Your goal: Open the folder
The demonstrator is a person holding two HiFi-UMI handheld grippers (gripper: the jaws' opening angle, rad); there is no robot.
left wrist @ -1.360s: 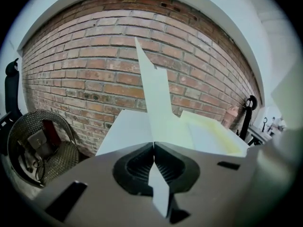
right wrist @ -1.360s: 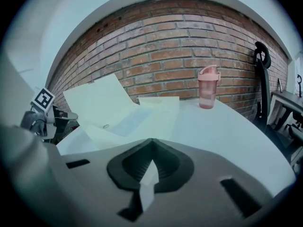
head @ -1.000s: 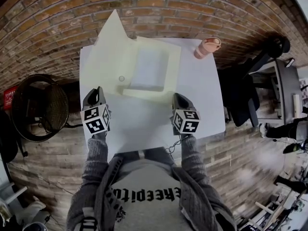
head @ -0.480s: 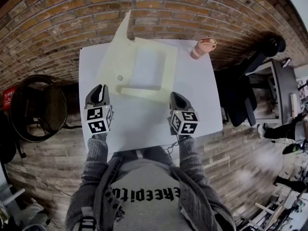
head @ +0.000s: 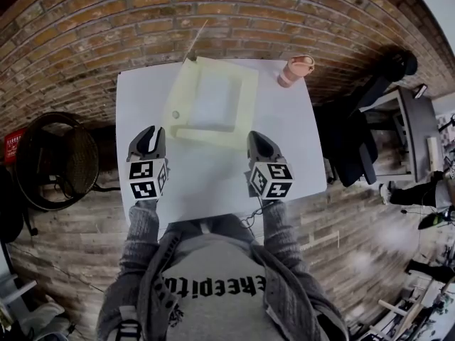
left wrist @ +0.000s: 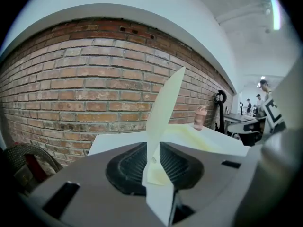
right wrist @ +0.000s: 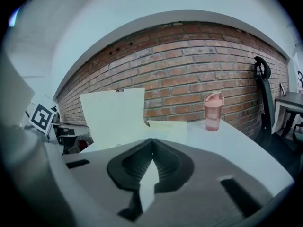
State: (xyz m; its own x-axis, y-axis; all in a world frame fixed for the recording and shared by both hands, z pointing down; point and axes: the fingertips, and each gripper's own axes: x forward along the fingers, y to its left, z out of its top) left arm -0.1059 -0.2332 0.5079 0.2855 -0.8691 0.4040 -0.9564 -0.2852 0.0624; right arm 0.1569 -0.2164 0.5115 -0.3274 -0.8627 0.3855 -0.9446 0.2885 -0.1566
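Folder (head: 213, 101): pale yellow, lying on the white table (head: 298, 141), in its far half against the brick wall (head: 106, 20). Cover (left wrist: 163, 103) stands upright off the folder's left side. It is edge-on in the head view and the left gripper view, broadside in the right gripper view. Base panel lies flat with a paler rectangle in its middle. A small round snap (head: 175, 115) sits near the folder's near-left corner.

Left gripper (head: 149, 137): just near-left of the folder, not touching it. Jaws a narrow slit apart; nothing held, only the cover visible beyond the gap.

Right gripper (head: 257, 142): just nearer than the folder's near-right corner, apart from it. Fingertips pressed together, nothing between them.

Pink lidded cup (head: 293, 70): upright on the table, right of the folder's far-right corner, apart from it.

Off the table: black chair (head: 355, 148) well right of the folder, round wire basket (head: 50, 158) well left of it.
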